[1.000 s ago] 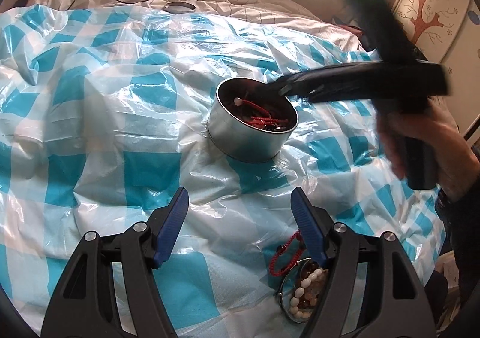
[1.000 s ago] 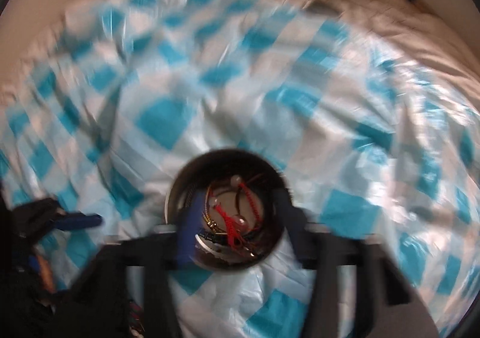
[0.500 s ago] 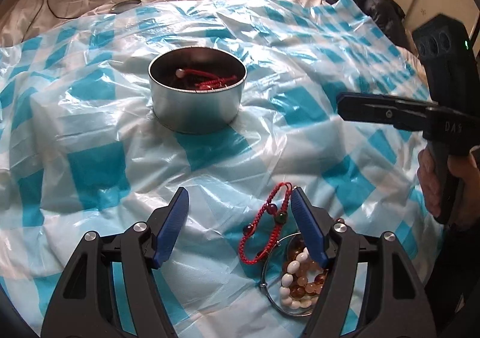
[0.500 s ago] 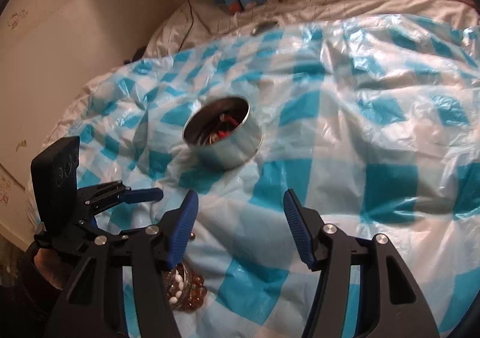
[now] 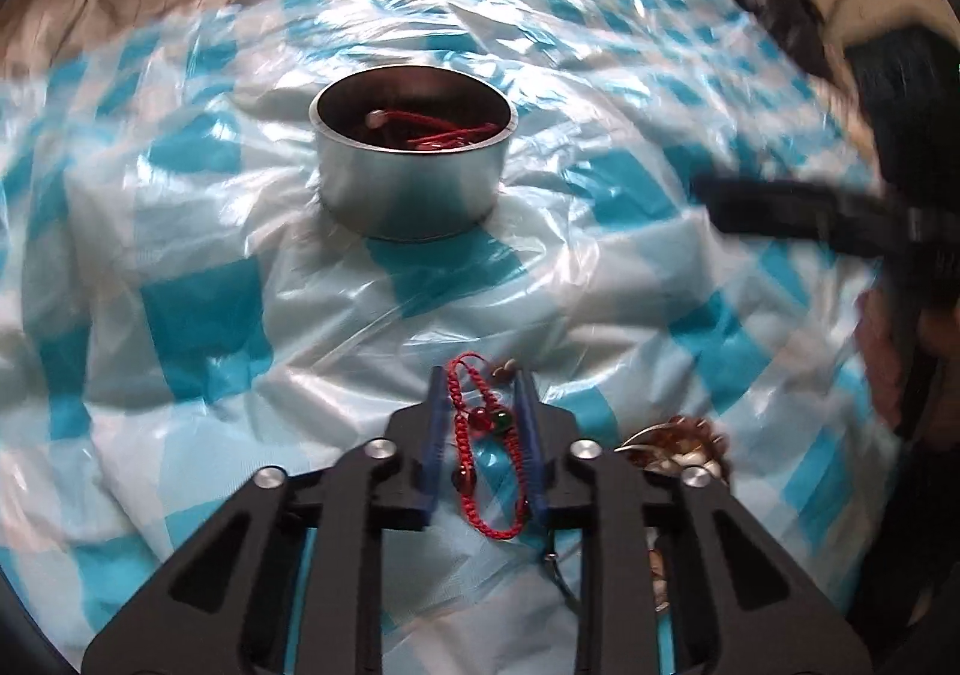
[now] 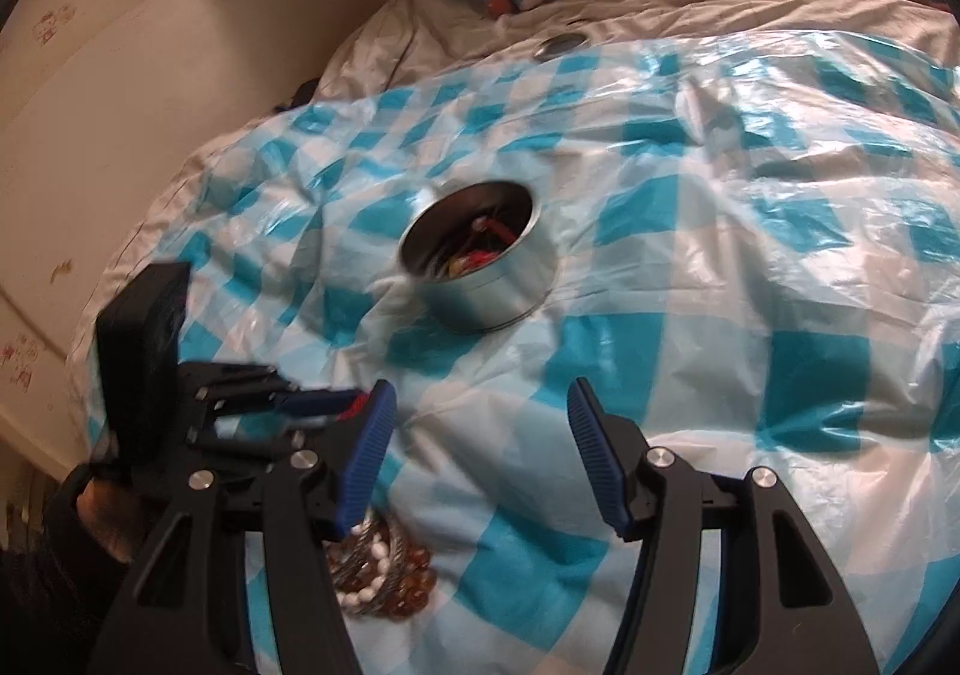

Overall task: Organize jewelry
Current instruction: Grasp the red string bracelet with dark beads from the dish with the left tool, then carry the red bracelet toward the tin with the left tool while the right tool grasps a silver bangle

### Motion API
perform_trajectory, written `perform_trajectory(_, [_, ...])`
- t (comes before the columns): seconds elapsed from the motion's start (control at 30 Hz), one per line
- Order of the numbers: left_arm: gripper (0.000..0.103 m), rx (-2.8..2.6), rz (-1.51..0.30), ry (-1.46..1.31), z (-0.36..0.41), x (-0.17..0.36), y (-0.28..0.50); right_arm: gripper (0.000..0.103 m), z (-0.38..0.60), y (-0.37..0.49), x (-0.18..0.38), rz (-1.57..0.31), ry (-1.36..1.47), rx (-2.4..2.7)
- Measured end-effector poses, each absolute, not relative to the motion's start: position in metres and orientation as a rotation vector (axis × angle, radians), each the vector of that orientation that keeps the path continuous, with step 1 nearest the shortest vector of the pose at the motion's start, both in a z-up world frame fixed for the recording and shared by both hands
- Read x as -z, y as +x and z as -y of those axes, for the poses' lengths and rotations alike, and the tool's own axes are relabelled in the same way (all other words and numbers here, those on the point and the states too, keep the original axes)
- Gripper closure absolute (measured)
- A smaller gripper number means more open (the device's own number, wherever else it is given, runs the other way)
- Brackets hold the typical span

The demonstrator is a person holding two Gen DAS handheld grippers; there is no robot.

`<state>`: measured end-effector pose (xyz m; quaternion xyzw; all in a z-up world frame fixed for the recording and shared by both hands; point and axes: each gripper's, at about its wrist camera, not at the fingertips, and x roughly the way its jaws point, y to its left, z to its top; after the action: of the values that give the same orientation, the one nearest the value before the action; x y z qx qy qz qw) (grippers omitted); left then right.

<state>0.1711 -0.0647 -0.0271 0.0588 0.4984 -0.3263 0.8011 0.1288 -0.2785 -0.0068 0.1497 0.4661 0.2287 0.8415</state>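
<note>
Tin (image 5: 413,168) sits mid-sheet (image 5: 198,315), red cords and beads inside. Left gripper (image 5: 483,408) near side of tin, blue fingers drawn in around red bracelet (image 5: 480,453); grip contact unclear. Bead pile (image 6: 378,567) just right of bracelet. Right gripper (image 6: 480,447) nearer than tin, jaws wide apart, holding nothing

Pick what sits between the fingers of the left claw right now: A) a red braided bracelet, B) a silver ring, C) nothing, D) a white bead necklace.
A: the left wrist view shows the left claw closed in around a red braided bracelet with dark beads, lying on the checked sheet in front of the tin.
</note>
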Motion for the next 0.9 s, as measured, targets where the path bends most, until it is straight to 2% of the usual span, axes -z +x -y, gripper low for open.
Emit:
perform_trajectory(0.2, [0.092, 0.673, -1.083, -0.016, 0.043, 0.024, 0.182, 0.045, 0.229, 0.116, 0.020, -1.090, 0.153, -0.687])
perform_trajectory(0.4, [0.093, 0.669, -1.056, -0.070, 0.035, 0.016, 0.186, 0.046, 0.213, 0.108, 0.024, -1.075, 0.130, -0.740])
perform_trajectory(0.43, [0.093, 0.667, -1.053, -0.070, 0.035, 0.015, 0.186, 0.049, 0.213, 0.108, 0.024, -1.074, 0.126, -0.742])
perform_trajectory(0.47, [0.093, 0.665, -1.050, -0.070, 0.035, 0.014, 0.186, 0.059, 0.210, 0.106, 0.024, -1.078, 0.120, -0.750])
perform_trajectory(0.5, [0.093, 0.666, -1.050, -0.071, 0.035, 0.014, 0.186, 0.064, 0.209, 0.105, 0.025, -1.081, 0.115, -0.757])
perform_trajectory(0.77, [0.093, 0.666, -1.059, -0.066, 0.036, 0.014, 0.186, 0.074, 0.199, 0.106, 0.038, -1.123, 0.036, -0.729])
perform_trajectory(0.87, [0.093, 0.655, -1.078, -0.061, 0.036, 0.019, 0.188, 0.087, 0.201, 0.106, 0.038, -1.119, 0.043, -0.721])
perform_trajectory(0.9, [0.093, 0.653, -1.079, -0.060, 0.036, 0.019, 0.188, 0.096, 0.202, 0.106, 0.037, -1.118, 0.058, -0.728])
